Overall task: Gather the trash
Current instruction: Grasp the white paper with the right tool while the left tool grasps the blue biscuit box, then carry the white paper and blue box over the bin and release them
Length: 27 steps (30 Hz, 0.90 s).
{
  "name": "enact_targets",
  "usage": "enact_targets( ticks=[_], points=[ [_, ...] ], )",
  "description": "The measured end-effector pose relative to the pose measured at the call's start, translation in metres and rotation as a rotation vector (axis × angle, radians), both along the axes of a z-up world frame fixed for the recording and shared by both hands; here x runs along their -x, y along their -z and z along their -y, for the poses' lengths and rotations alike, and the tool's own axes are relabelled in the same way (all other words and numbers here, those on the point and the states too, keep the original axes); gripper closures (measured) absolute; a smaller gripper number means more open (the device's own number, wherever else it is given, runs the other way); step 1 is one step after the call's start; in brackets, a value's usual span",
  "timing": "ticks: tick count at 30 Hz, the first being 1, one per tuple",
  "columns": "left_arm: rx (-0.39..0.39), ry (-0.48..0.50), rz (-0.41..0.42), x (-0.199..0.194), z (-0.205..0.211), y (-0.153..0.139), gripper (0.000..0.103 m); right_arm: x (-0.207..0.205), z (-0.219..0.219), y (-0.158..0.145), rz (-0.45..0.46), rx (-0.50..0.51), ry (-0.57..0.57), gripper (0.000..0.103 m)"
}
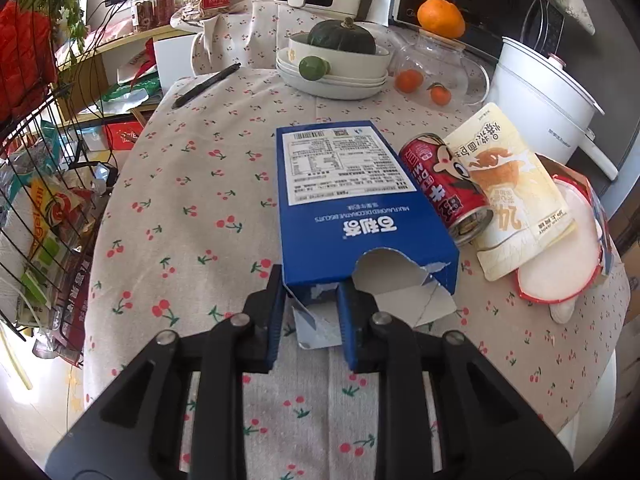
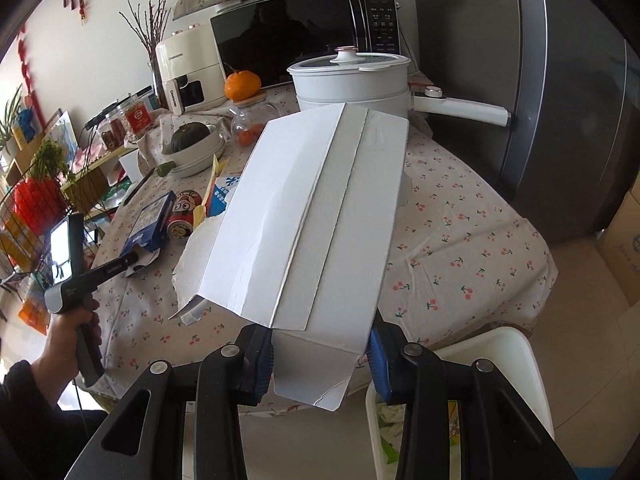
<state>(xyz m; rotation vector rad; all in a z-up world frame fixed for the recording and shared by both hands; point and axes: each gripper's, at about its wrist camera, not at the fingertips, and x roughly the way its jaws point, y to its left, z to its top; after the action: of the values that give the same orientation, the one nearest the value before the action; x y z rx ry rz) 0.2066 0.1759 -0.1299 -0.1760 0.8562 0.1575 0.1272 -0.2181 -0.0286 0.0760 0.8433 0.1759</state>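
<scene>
A torn blue biscuit box (image 1: 352, 200) lies flat on the cherry-print tablecloth (image 1: 192, 208). My left gripper (image 1: 310, 312) has its fingers around the box's torn near end, the left finger at the box's left corner, the right finger in the opening. A red drink can (image 1: 448, 184) and a cream snack pouch (image 1: 516, 196) lie to the box's right. My right gripper (image 2: 320, 348) is shut on a flattened white carton (image 2: 312, 216), held up above the table's near edge. The blue box (image 2: 150, 218) and can (image 2: 182, 216) also show in the right wrist view.
A red-rimmed white lid (image 1: 560, 264) lies under the pouch. Stacked white bowls with a green squash (image 1: 340, 56), a glass jar with oranges (image 1: 432, 68), a white pot (image 2: 356, 80), a pen (image 1: 208, 84) stand farther back. A white bin (image 2: 516, 360) stands below the right gripper. A wire rack (image 1: 40, 200) is at left.
</scene>
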Motion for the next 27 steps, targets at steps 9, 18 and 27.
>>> enact_targets(
  ticks=[9, 18, 27],
  points=[
    [0.106, 0.001, 0.053, 0.046, -0.027, -0.026, 0.079, 0.02, 0.039, -0.013, 0.018, -0.029, 0.078, 0.063],
    [0.132, 0.051, 0.145, 0.089, -0.035, -0.061, 0.08, 0.048, 0.083, -0.01, -0.014, -0.026, 0.168, 0.063],
    [0.181, 0.186, 0.222, 0.117, -0.009, -0.095, 0.08, 0.072, 0.115, 0.004, -0.092, 0.051, 0.239, 0.063]
  ],
)
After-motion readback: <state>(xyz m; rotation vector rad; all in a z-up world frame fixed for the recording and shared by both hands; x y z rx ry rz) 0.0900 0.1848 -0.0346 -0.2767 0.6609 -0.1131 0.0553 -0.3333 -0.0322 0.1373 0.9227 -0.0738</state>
